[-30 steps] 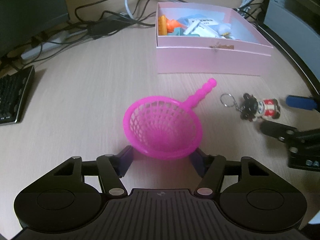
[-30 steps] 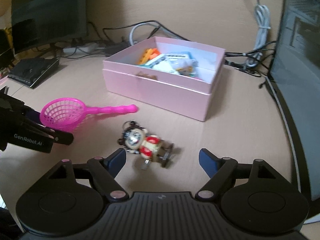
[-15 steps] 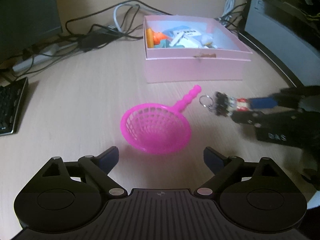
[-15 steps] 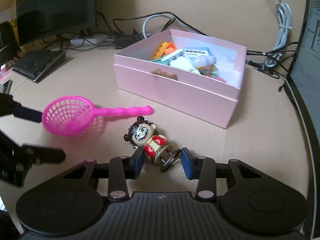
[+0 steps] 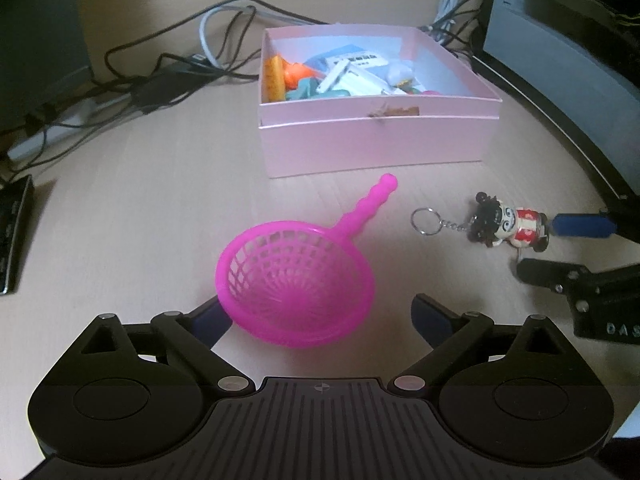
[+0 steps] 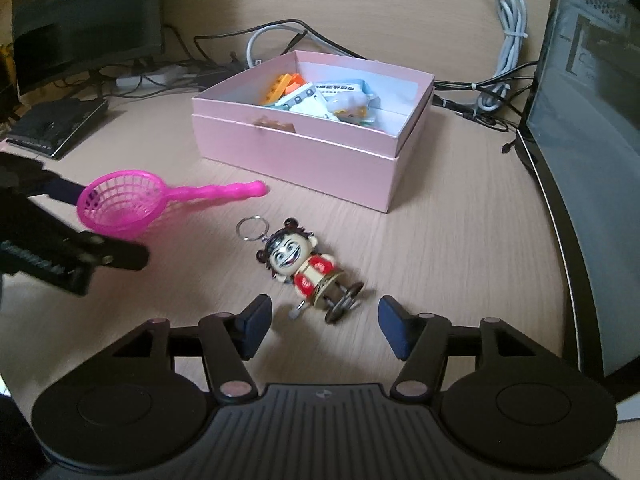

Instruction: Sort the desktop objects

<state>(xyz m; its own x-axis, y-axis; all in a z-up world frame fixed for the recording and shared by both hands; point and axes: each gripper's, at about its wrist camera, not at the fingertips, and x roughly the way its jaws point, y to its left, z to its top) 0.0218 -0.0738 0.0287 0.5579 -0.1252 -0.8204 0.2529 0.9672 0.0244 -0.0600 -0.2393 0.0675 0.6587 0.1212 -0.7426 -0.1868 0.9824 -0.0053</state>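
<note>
Both grippers gape empty: left gripper (image 5: 322, 314) around the pink strainer (image 5: 294, 282), right gripper (image 6: 323, 326) before the doll keychain (image 6: 304, 266), bare desk (image 5: 140, 200) around.

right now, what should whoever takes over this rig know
Left gripper: open, jaws either side of the pink strainer; nothing gripped.
Right gripper: open, just short of the doll keychain; nothing gripped.
Strainer and keychain both lie on the desk in front of the pink box, handle tip near the box wall.
Done: the box already holds several small items.
Left: grasp the strainer and the keychain and put both into the box.
</note>
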